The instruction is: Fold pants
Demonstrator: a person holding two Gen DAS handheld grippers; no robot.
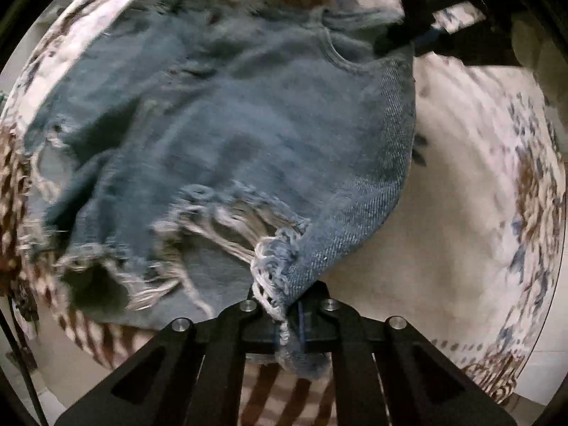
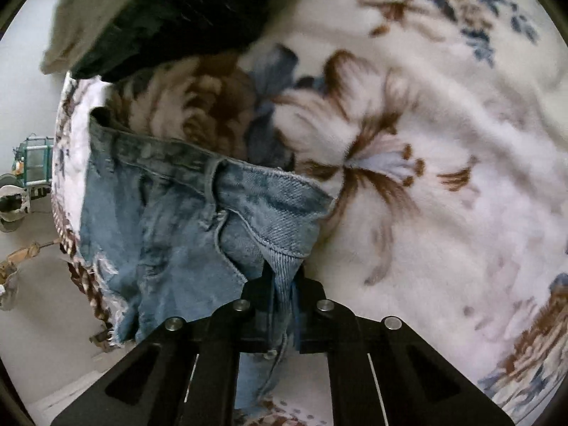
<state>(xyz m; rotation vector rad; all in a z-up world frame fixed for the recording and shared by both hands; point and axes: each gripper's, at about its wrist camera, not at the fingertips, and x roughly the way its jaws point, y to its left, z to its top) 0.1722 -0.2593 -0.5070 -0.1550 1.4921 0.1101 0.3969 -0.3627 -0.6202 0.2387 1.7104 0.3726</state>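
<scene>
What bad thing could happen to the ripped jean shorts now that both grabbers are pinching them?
The left gripper pinches only the frayed hem of the jean shorts, so loose threads might tear or slip free. The right gripper grips a thin fold near the waistband; pulling unevenly could bunch the fold on the flowery blanket.

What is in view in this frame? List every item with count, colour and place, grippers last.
denim shorts: one, faded blue, frayed hem, lying on the blanket, held at two edges.
blanket: one, white with brown and blue flowers, under the shorts.
dark garment: one, black, at the blanket's far edge.
pale cloth: one, beige, beside the dark garment.
floor: pale, beyond the blanket's edge.
left gripper: black, shut on the frayed hem.
right gripper: black, shut on a waistband-side fold.
</scene>
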